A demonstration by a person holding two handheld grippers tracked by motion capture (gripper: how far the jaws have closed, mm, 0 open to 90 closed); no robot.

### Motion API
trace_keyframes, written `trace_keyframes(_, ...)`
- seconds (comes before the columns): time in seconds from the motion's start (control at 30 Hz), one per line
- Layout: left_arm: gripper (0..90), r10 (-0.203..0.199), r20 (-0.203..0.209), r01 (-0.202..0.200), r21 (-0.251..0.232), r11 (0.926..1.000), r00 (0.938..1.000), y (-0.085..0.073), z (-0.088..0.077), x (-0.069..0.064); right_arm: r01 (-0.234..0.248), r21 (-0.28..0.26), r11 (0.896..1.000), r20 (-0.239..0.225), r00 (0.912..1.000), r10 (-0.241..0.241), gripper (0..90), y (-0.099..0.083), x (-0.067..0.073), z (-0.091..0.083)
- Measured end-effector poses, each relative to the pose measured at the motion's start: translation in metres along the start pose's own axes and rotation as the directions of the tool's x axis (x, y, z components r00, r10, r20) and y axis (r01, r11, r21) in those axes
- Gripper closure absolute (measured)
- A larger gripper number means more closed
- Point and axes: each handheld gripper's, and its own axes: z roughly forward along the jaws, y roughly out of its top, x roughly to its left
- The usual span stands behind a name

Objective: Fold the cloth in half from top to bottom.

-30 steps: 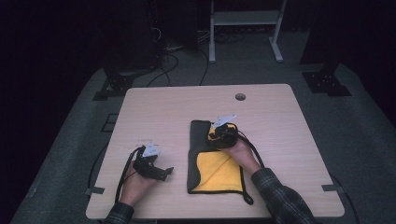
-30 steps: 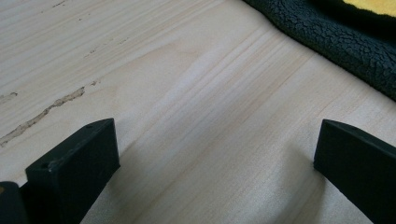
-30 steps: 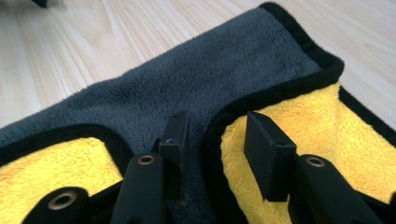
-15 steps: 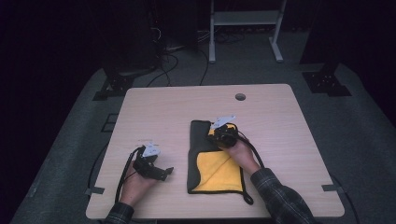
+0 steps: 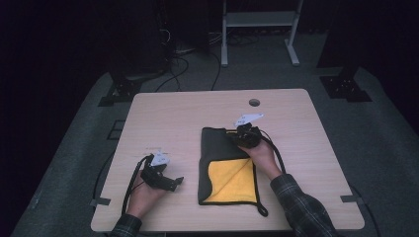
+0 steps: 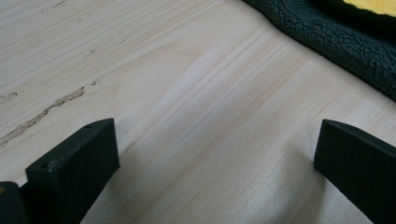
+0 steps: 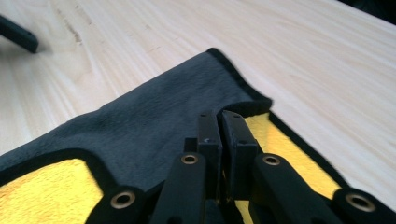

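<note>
Cloth (image 5: 220,148) lies folded near the middle of the worktop (image 5: 188,118), dark grey outside with a yellow inner face showing at its near half. Over the last second my right tool (image 5: 240,136) has crept slightly toward the far right corner of the cloth (a small shift, hardly more than a nudge), while the cloth itself has kept the same outline. In the right gripper view the jaws are pressed together, their tips low over the spot where the grey flap meets the yellow layer (image 7: 285,144); I can't tell for sure whether a thin edge is pinched between them or whether they merely rest on the fabric.

My left tool (image 5: 170,181) has stayed put on the bare wood to the left of the cloth, jaws spread wide with nothing between them, the cloth's dark edge (image 6: 336,42) just beyond.

My reading is that the right side is settling on a corner for the next fold, and the fold itself has not begun. I'd want a firm hold on that corner before lifting.
</note>
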Motion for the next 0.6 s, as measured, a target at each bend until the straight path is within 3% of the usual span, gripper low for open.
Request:
trace_keyframes(0.37, 0.0, -0.001, -0.001, 0.001, -0.003, 1.0000, 1.0000, 0.000, 0.000, 0.000, -0.050, -0.002, 0.999, 0.061, 0.9969, 0.050, 85.5, 0.004, -0.029, -0.005)
trace_keyframes(0.6, 0.0, 0.000, -0.001, 0.000, -0.003, 1.0000, 1.0000, 0.000, 0.000, 0.000, -0.087, 0.014, 0.996, 0.111, 0.9902, 0.085, 85.9, 0.001, -0.044, -0.004)
